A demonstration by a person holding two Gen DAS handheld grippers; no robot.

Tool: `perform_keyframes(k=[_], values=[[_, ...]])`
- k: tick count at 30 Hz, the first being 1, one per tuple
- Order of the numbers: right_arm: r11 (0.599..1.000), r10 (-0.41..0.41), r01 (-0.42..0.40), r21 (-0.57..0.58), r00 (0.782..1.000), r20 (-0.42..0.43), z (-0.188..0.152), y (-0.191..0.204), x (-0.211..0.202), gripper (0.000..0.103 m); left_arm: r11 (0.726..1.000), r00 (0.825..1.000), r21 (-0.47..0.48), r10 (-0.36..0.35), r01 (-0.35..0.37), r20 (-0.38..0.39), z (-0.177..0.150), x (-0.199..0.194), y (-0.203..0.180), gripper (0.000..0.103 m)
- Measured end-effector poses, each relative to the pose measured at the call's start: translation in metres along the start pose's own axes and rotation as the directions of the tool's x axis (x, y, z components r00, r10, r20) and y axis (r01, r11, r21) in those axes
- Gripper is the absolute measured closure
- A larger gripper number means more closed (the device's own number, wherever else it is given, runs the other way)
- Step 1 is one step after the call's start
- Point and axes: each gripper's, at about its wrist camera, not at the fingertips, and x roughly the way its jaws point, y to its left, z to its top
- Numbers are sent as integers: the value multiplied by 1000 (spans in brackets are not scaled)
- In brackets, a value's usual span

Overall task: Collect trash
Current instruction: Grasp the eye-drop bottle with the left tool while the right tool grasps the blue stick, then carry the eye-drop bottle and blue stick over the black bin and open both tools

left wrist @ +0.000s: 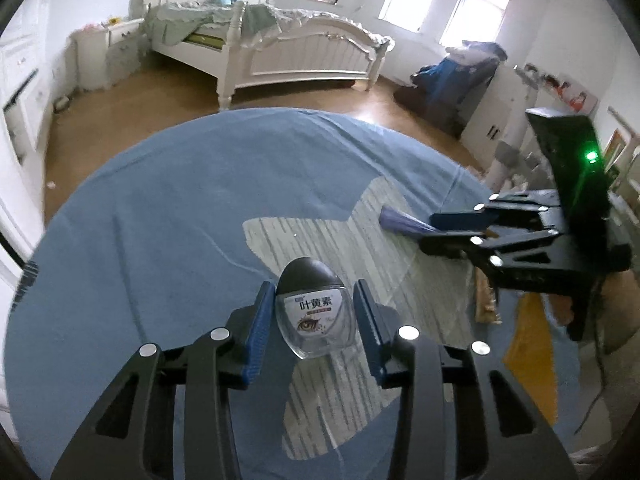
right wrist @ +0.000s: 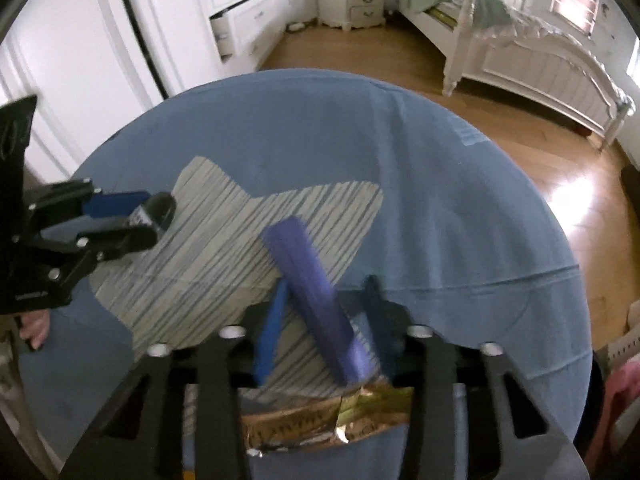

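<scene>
A round worktop point(left wrist: 160, 208) draped in blue cloth was seen, with a pale grey striped patch point(left wrist: 320, 240) shaped like a fish at its middle; all places below are given from that patch.

A small eye-drop bottle point(left wrist: 314, 312) was found standing on the near part of the patch, its long axis upright and slightly leaned, its rounded dark cap pointing up and away from the camera. Its body was of clear, glossy plastic, oval in outline, with a white printed label bearing an eye. The left gripper point(left wrist: 312, 312) was set around it with narrowed jaws; the left blue ribbed pad lay against the bottle, while a thin gap was seen at the right pad, so a firm hold could not be confirmed.

A purple packet point(right wrist: 316, 300), long, flat and matt, was lying across the patch's edge, its long axis running diagonally from the patch's middle toward the right gripper point(right wrist: 328, 320). The near end was taken between the jaws, which were drawn close upon it; the picture was blurred there.

A crinkled golden foil wrapper point(right wrist: 328, 420) was seen just off the patch's near edge, beneath the right gripper.

A white wooden bed point(left wrist: 280, 48) stood well beyond the patch, on a wooden floor point(left wrist: 140, 108).
</scene>
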Motion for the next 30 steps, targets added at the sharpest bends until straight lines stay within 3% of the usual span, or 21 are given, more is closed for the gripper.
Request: perform_keyframes(k=[5, 8, 12, 15, 21, 24, 30], values=[[989, 87, -97, 108, 992, 88, -13, -15, -18, 86, 1000, 999, 20, 9, -10, 38, 3, -7, -9, 63], [959, 140, -191, 208, 962, 236, -24, -28, -52, 86, 999, 998, 36, -11, 9, 62, 8, -16, -23, 63], [912, 136, -279, 301, 897, 420, -44, -52, -104, 86, 995, 992, 78, -64, 56, 111, 22, -34, -58, 63], [901, 50, -264, 345, 852, 521, -65, -69, -148, 86, 989, 985, 114, -113, 98, 132, 33, -41, -90, 63], [886, -206, -110, 451, 778, 594, -123, -95, -210, 86, 966, 967, 182, -211, 184, 141, 48, -33, -160, 63], [859, -278, -81, 505, 755, 594, -154, -115, -227, 86, 949, 959, 219, -257, 227, 121, 51, -22, -195, 63], [797, -370, -63, 601, 736, 567, -210, -157, -244, 86, 907, 939, 294, -335, 301, 72, 60, 4, -264, 63]])
